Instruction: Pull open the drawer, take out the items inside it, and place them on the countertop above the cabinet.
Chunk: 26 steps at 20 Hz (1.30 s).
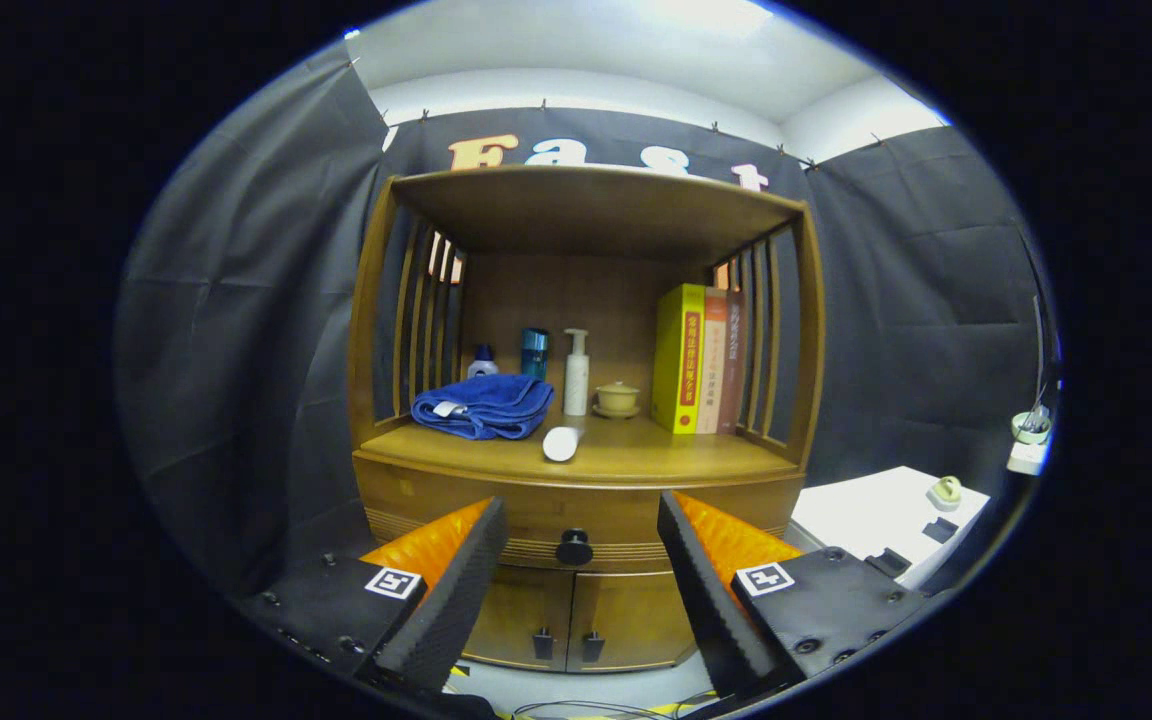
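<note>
A wooden cabinet (581, 470) stands ahead of me. Its drawer (456, 515) is closed, and the round dark knob (574, 547) sits on the drawer front, framed between my fingertips but well beyond them. My gripper (581, 520) is open and holds nothing. On the countertop (656, 455) above the drawer lie a folded blue towel (484, 405) and a white cylinder (562, 442) on its side near the front edge. What is inside the drawer is hidden.
At the back of the countertop stand a small blue-capped bottle (482, 362), a teal can (535, 352), a white pump bottle (576, 372), a lidded cup (618, 399) and upright books (701, 358). Two lower doors (576, 618) sit under the drawer. A white table (886, 515) stands to the right.
</note>
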Each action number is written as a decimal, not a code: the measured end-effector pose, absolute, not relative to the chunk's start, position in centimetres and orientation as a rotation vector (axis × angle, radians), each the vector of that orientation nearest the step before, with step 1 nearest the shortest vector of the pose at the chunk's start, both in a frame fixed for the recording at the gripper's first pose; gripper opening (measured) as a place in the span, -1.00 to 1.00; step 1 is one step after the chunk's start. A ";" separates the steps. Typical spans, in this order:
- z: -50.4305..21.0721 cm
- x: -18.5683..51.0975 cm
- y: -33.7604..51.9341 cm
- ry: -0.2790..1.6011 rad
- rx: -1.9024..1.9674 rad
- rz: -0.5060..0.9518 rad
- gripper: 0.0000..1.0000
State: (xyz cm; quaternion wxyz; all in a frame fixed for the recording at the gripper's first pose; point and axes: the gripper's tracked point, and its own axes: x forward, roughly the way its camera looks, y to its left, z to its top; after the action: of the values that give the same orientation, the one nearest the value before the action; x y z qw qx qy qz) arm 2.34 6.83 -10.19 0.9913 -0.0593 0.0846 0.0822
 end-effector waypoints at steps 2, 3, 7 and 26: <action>-8.8 1.3 6.6 0.154 -0.111 0.173 0.97; -8.2 1.0 6.3 0.144 -0.112 0.173 0.97; -6.3 0.5 5.4 0.111 -0.116 0.166 0.97; -7.9 0.6 5.8 0.138 -0.101 0.171 0.98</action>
State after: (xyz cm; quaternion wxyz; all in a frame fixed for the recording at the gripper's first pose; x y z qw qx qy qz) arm 0.57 5.78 -7.90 0.9927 -0.0503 0.0691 0.0855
